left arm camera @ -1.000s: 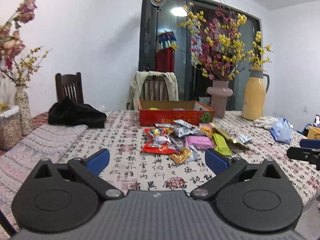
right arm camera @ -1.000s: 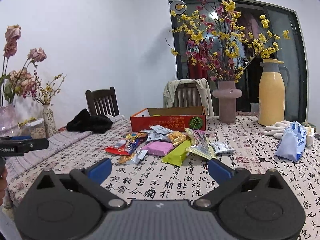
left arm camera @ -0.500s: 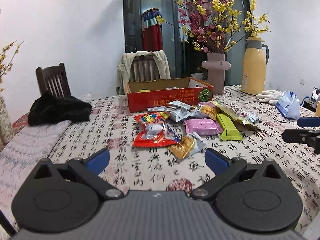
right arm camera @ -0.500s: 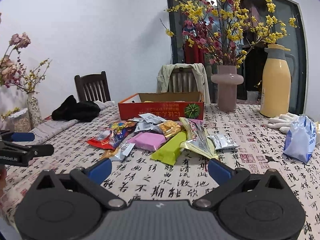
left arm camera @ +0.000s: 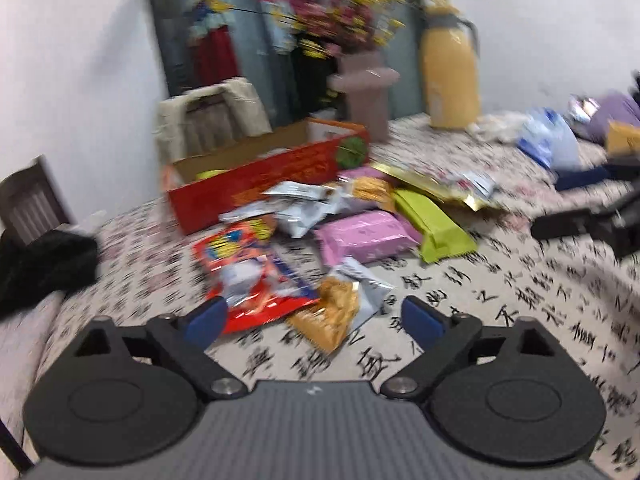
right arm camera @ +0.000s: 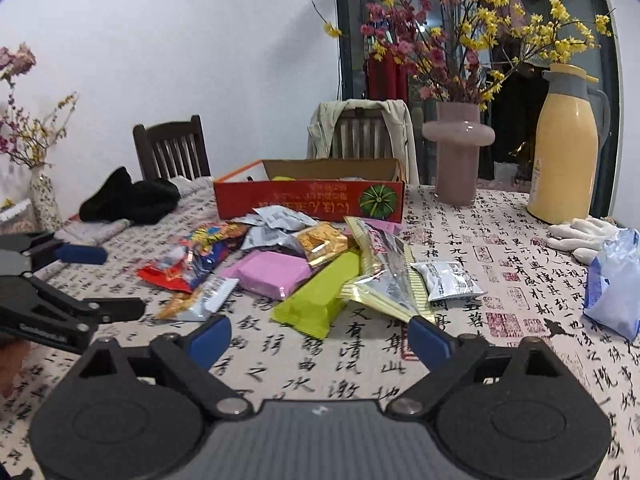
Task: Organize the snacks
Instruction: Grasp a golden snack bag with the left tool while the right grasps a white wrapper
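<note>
A pile of snack packets lies on the tablecloth in front of an open red cardboard box [left arm camera: 272,184] [right arm camera: 308,200]. In the pile are a red packet [left arm camera: 248,268], an orange packet [left arm camera: 332,312], a pink packet [right arm camera: 272,272] and a green packet [right arm camera: 320,296]. My left gripper [left arm camera: 312,316] hovers tilted over the near edge of the pile. Its jaws are closing, with the orange packet on the table between them and untouched. My right gripper [right arm camera: 318,334] is just short of the green packet. Its jaws are closing too, on nothing.
Behind the box stand a pink vase [right arm camera: 458,156] with flowers and a yellow thermos [right arm camera: 564,148]. White gloves [right arm camera: 580,232] and a blue plastic bag [right arm camera: 612,280] lie at the right. A black cloth [right arm camera: 128,200] lies at the left, near a chair.
Both grippers have come forward and lower toward the snack pile. The left one has rolled, so its view tilts and blurs. Both pairs of fingers stand a little narrower.
</note>
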A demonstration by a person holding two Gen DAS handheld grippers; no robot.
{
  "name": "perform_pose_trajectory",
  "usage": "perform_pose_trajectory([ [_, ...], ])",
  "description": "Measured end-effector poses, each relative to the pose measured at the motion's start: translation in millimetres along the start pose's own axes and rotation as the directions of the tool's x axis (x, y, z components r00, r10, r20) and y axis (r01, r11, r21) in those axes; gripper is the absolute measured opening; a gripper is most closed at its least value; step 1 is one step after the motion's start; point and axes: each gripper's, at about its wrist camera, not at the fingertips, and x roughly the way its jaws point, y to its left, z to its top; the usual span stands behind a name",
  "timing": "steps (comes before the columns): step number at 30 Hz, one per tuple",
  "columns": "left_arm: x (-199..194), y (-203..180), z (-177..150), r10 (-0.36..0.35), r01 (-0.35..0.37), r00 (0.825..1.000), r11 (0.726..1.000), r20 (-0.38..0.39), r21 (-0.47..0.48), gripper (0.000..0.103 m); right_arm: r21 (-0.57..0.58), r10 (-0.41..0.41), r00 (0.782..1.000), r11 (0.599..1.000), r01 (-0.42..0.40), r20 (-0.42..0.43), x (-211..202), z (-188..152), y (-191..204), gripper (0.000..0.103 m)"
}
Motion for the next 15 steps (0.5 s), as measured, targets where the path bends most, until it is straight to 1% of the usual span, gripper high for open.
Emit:
perform_pose_trajectory([
  [2,18.1,-0.6,5.5,-0.050,0.052,0.998,0.997,-0.036,0.052,0.090,0.013,-0.010,1.000,1.000,0.010,-0.003,9.4,5.1,-11.2,0.093],
  [4,33.2,-1.0,9.3,-0.070,0.074,0.997,0.994,-0.043,0.084,0.088,0.037,-0.019,1.000,0.999,0.019,-0.010,18.8,11.0,-24.7,0.092],
  [6,47.5,-1.0,11.8,-0.103,0.109,0.993,0.987,-0.057,0.114,0.081,0.060,-0.030,0.999,0.998,0.031,-0.015,28.0,18.3,-39.9,0.089],
  [7,55.3,-1.3,14.4,-0.102,0.111,0.992,0.985,-0.078,0.128,0.073,0.065,-0.039,0.999,0.997,0.041,-0.020,32.1,22.4,-46.6,0.088],
  [8,60.0,-1.1,16.6,-0.103,0.115,0.991,0.984,-0.089,0.137,0.068,0.065,-0.052,0.998,0.996,0.054,-0.024,36.1,26.5,-53.0,0.086],
  [10,67.9,0.7,20.8,-0.126,0.138,0.988,0.980,-0.091,0.143,0.063,0.059,-0.071,0.997,0.996,0.072,-0.031,44.1,32.1,-64.6,0.086],
  [13,78.2,3.8,25.8,-0.186,0.198,0.978,0.972,-0.098,0.124,0.062,0.066,-0.080,0.995,0.994,0.085,-0.063,63.6,40.0,-84.0,0.086],
  [15,88.3,4.4,28.0,-0.197,0.210,0.973,0.972,-0.119,0.105,0.062,0.065,-0.089,0.992,0.993,0.095,-0.092,79.7,43.1,-94.0,0.083],
])
